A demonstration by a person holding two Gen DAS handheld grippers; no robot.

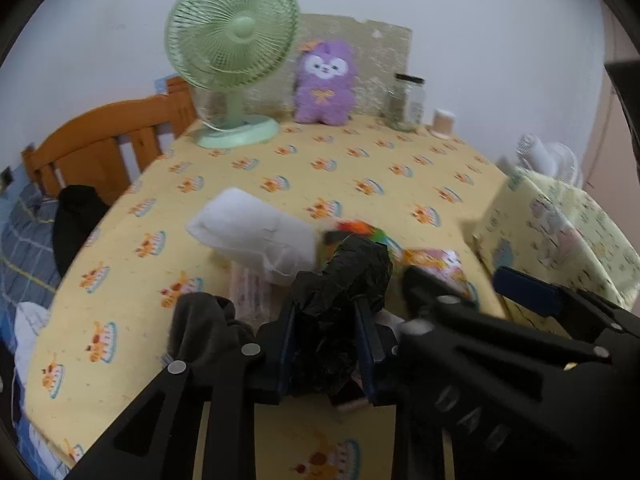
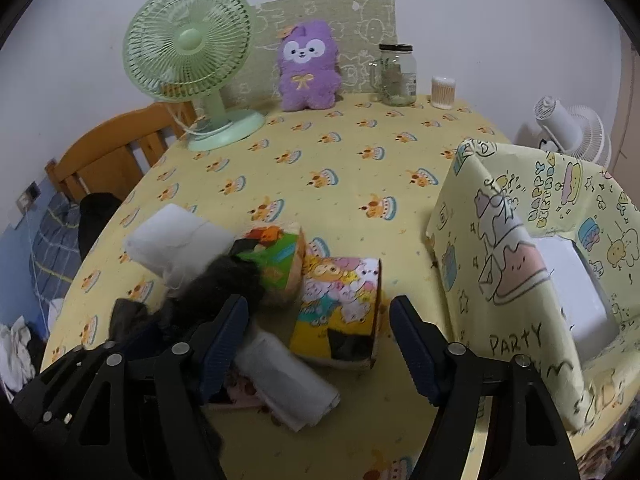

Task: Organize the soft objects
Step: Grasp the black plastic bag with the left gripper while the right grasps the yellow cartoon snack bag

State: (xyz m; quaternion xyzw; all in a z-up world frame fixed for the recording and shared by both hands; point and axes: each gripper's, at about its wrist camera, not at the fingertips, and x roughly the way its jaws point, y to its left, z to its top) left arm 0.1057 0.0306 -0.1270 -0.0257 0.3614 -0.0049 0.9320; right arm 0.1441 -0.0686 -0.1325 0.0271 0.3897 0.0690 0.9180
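Observation:
My left gripper (image 1: 326, 316) is shut on a crumpled black plastic bag (image 1: 344, 276) and holds it above the table. The bag shows blurred in the right wrist view (image 2: 224, 284). My right gripper (image 2: 318, 320) is open and empty above a colourful cartoon pouch (image 2: 340, 308). It also shows in the left wrist view (image 1: 460, 284). A second colourful pouch (image 2: 276, 260) lies beside the first. A white soft bundle (image 1: 248, 232) lies to the left. A white roll (image 2: 288, 384) lies near the front. A grey cloth (image 1: 200, 324) sits by my left finger.
A paper-wrapped box (image 2: 500, 264) with an opening stands at the right. At the back stand a green fan (image 2: 192, 60), a purple plush (image 2: 306, 68), a glass jar (image 2: 396, 76) and a cotton-swab tub (image 2: 443, 92). A wooden bed frame (image 1: 104, 140) is left of the table.

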